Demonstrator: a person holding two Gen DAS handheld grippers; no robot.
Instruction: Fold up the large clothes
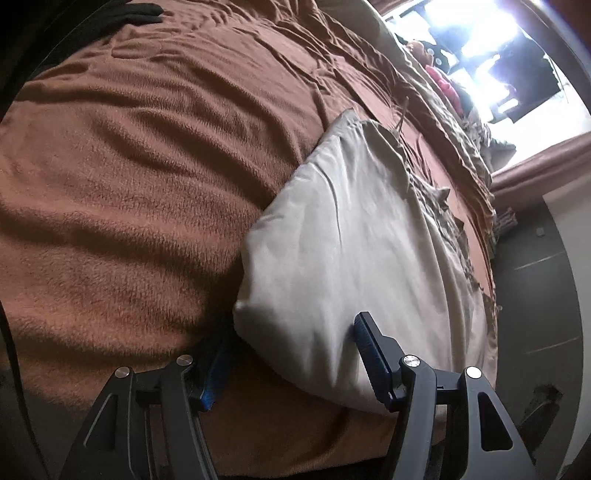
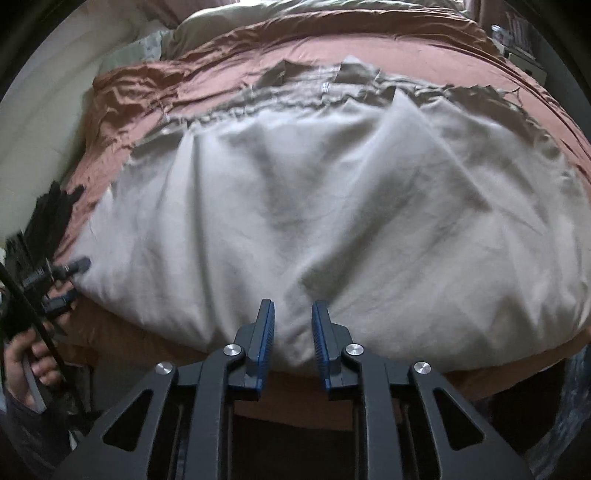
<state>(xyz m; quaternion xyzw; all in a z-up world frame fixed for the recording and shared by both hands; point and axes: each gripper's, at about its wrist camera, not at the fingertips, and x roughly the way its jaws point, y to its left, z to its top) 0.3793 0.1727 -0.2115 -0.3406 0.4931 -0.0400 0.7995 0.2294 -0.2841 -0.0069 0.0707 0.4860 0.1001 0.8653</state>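
Beige garment (image 2: 332,221) lies spread on the bed (image 1: 129,203), soft and limp. Your right gripper (image 2: 293,314) pinches its near hem; left gripper (image 1: 295,332) straddles the corner, jaws still apart. Grab edges, not middles.

The garment (image 2: 332,206) lies spread on the bed (image 1: 129,184), its near edge at the bed's front, pillows (image 2: 207,22) behind it.

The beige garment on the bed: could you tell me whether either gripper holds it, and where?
The right gripper pinches the beige garment at its near edge; the left gripper only straddles a corner, open.
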